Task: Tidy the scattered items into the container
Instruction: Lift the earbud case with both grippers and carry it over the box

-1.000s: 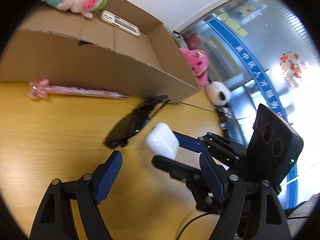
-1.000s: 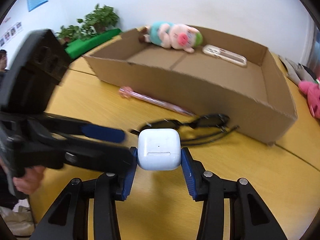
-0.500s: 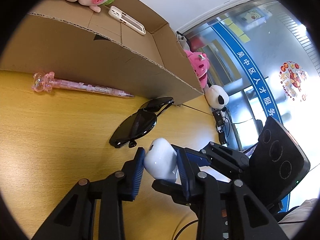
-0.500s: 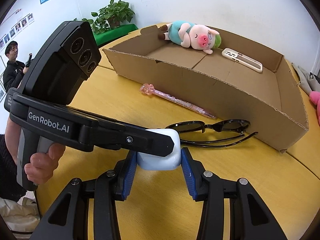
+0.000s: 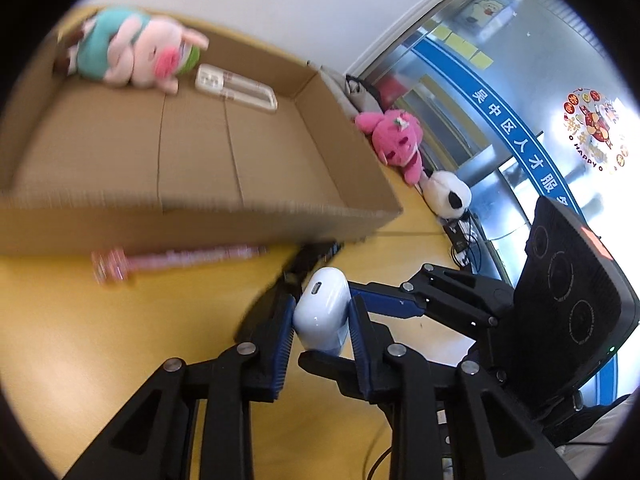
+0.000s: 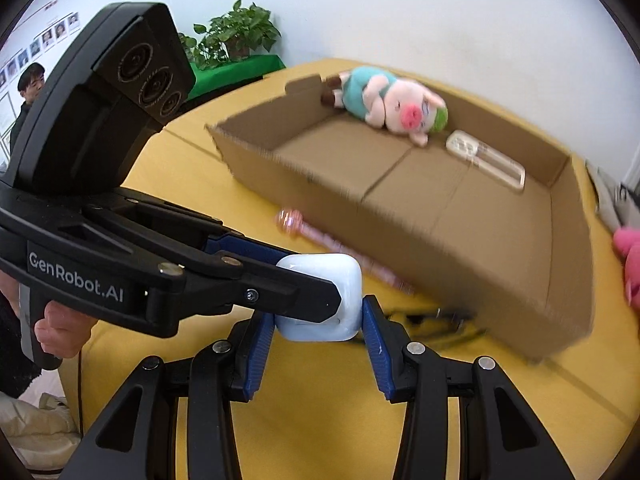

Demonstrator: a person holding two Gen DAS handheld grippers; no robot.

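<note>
The 2 grippers, left [image 5: 322,320] and right [image 6: 318,322], both pinch the white case [image 5: 322,312]; the left jaws have just closed on it.

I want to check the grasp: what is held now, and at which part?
The white earbud case is held by both: the left gripper pinches its broad faces, the right gripper its two sides.

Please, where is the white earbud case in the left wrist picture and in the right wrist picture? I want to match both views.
Left wrist view: white earbud case sits low, at centre, between the left claw pads.
Right wrist view: the case is low, at centre, between the right claw pads, partly hidden by the left claw.
Shared landmark: the pig plush in the cardboard box.
</note>
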